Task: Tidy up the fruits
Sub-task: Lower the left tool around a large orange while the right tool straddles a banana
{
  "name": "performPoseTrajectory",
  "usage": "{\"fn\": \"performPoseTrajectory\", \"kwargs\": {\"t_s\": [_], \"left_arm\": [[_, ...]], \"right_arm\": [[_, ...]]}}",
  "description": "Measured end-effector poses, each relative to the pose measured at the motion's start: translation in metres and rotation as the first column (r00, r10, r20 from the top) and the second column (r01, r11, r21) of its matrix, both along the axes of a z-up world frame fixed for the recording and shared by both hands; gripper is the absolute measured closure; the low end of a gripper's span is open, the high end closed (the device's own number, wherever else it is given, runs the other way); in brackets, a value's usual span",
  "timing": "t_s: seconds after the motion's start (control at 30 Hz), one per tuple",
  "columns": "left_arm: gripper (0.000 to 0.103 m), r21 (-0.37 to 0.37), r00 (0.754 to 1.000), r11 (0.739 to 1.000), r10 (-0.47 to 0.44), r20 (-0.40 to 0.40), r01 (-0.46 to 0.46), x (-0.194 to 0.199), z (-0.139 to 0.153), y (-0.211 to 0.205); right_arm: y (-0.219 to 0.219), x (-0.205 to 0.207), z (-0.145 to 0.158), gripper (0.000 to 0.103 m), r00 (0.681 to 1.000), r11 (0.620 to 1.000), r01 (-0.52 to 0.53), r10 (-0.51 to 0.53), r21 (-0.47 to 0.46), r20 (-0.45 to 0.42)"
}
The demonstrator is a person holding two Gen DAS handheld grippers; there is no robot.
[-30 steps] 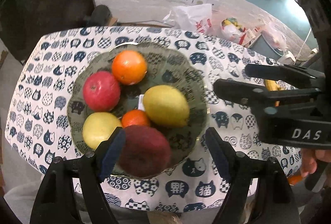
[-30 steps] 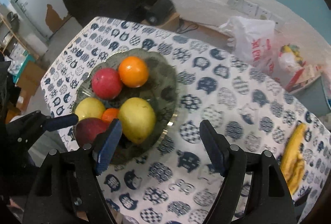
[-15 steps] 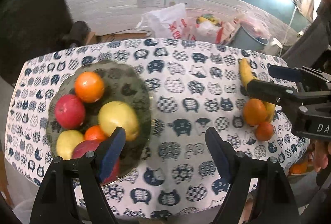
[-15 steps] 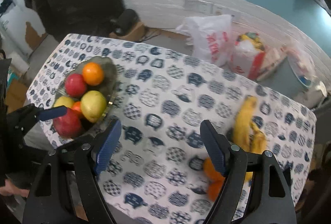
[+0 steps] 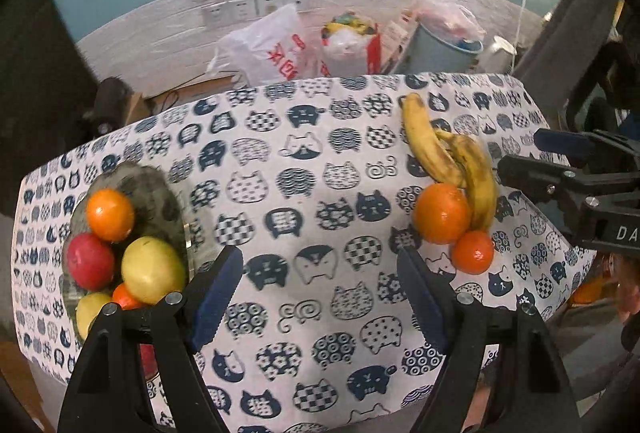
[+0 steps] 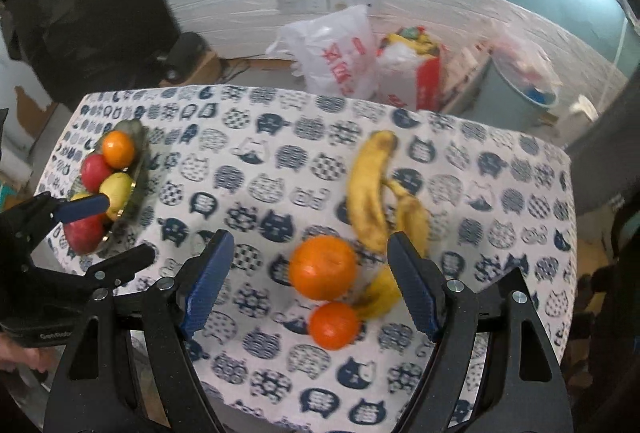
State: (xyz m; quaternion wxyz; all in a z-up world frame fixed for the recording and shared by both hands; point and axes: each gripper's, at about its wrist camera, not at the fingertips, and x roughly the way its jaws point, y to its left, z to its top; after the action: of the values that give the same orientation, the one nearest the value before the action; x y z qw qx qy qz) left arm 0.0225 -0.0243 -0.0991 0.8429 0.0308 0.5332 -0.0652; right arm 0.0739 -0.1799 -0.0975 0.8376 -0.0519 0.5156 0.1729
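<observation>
Yellow bananas (image 6: 370,189): two; loose oranges (image 6: 322,267): two. Right gripper (image 6: 308,281), left gripper (image 5: 320,293): wide, empty.

left tool (image 5: 320,293) open, empty; right tool (image 6: 310,281) open, empty; both angled down.

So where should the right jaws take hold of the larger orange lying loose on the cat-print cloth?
Across the middle of the large round orange, coming from above. The small orange and the yellow bananas crowd its near and right sides; its left flank is free.
</observation>
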Motion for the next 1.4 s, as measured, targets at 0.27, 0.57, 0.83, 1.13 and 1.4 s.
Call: {"fn": "performPoseTrajectory", "kwargs": {"t_s": [0.27, 0.57, 0.83, 1.13, 1.4], "left_arm": [[0.022, 0.016, 0.998, 0.998, -0.058, -0.038, 0.058, 0.013, -0.013, -0.034], [0.022, 0.027, 0.993, 0.996, -0.087, -0.083, 0.09, 0.026, -0.033, -0.054], [0.022, 0.029, 0.988, 0.995, -0.089, -0.129, 0.094, 0.04, -0.054, -0.06], [0.022, -0.008, 0.982, 0.995, -0.099, -0.161, 0.099, 0.05, -0.063, -0.067], [0.017, -0.084, 0.978, 0.991, -0.117, -0.171, 0.104, 0.057, -0.065, -0.083]], "right_arm": [[-0.037, 0.002, -0.015, 0.021, 0.998, 0.998, 0.06, -0.061, -0.034, -0.026], [-0.064, 0.017, -0.048, 0.021, 0.989, 0.991, 0.118, -0.123, -0.066, -0.086], [-0.074, 0.038, -0.094, 0.021, 0.974, 0.988, 0.147, -0.153, -0.047, -0.169], [-0.08, 0.049, -0.125, 0.053, 0.954, 0.988, 0.155, -0.145, 0.02, -0.262], [-0.087, 0.049, -0.109, 0.07, 0.963, 0.99, 0.138, -0.125, 0.04, -0.24]]}}
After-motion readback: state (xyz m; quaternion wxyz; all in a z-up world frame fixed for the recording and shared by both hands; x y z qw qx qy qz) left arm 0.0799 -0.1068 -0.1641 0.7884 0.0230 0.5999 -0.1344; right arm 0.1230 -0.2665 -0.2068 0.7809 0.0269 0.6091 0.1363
